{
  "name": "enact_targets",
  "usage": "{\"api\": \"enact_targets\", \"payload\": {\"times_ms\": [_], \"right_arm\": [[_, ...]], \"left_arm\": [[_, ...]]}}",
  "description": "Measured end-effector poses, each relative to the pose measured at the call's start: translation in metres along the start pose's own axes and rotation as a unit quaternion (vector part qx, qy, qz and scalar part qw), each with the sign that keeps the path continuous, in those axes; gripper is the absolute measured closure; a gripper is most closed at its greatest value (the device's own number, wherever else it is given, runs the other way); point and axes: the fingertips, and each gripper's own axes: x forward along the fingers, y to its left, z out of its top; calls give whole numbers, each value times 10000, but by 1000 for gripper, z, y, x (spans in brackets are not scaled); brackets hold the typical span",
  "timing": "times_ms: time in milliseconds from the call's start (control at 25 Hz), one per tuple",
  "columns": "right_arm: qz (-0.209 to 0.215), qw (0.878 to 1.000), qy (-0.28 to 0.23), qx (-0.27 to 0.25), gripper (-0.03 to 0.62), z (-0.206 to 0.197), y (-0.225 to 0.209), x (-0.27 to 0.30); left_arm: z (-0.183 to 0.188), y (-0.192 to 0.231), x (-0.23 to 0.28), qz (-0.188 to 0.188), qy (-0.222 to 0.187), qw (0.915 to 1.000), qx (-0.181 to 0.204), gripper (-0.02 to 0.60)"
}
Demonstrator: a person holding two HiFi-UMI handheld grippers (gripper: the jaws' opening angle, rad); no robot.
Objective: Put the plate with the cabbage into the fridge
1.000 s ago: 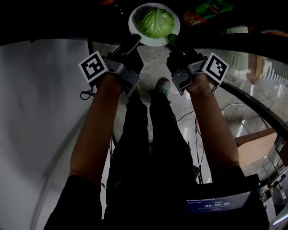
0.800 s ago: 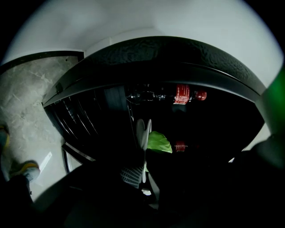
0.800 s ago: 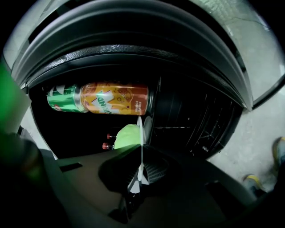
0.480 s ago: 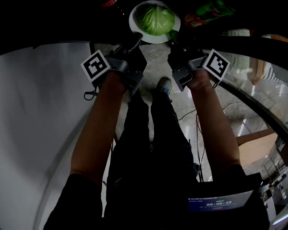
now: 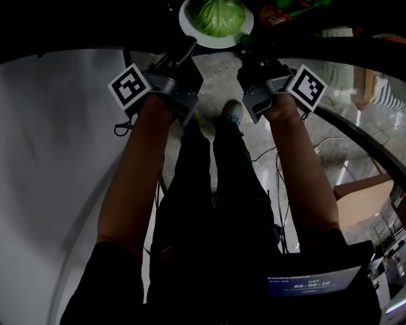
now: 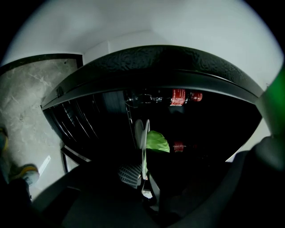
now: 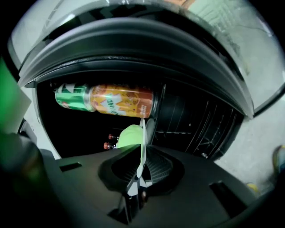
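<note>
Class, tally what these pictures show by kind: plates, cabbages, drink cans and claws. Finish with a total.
plate: 1
cabbage: 1
drink cans: 2 (green can, orange can)
claws: 2 (left claw, right claw)
Total: 6

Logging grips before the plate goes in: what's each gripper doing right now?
Left gripper: shut on the plate rim.
Right gripper: shut on the plate's opposite rim.

Cabbage (image 5: 220,16) on plate (image 5: 214,43), left hand-held gripper (image 5: 188,46) on its left rim, right hand-held gripper (image 5: 245,46) opposite
</note>
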Motion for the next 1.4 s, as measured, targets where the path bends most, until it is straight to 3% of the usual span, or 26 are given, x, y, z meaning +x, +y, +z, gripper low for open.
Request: {"api": "enact_targets", "payload": {"times_ms": [120, 240, 360, 480, 560, 720, 880, 960, 1080, 1400], "right_arm": [[-70, 9991, -82, -413, 574, 4, 0, -7], [-235, 9896, -144, -1412, 576, 5, 5, -14], [-357, 9729, -157, -2281, 576, 1, 12, -15], [-575, 9476, -62, -3142, 588, -5, 14, -18], [-625, 9309, 22, -3599, 588, -11, 17, -17], [-687, 9006, 169, -4288, 588, -21, 21, -15], [-719, 8756, 296, -4768, 588, -27, 23, -14], [-724, 8650, 373, -4951, 588, -30, 22, -13], [-739, 8512, 462, -5175, 588, -33, 20, -14], [-824, 8439, 497, -5279, 588, -29, 12, -13]], "left_arm": [[1, 1, -4, 39, -27, 9998, 177, 569], [1, 4, -10, 388, 46, 9942, 997, 569], [9, 6, -18, 925, -44, 9730, 2114, 569], [12, -1, -22, 1185, -215, 9450, 3042, 571], [9, -9, -23, 1318, -225, 9149, 3809, 571], [-4, -22, -17, 1420, -4, 8378, 5271, 572], [-16, -26, -13, 1478, 210, 7597, 6329, 572], [-20, -24, -12, 1517, 284, 7326, 6629, 577], [-23, -17, -10, 1561, 364, 7171, 6783, 577], [-28, -10, -4, 1554, 490, 7089, 6862, 577]]}}
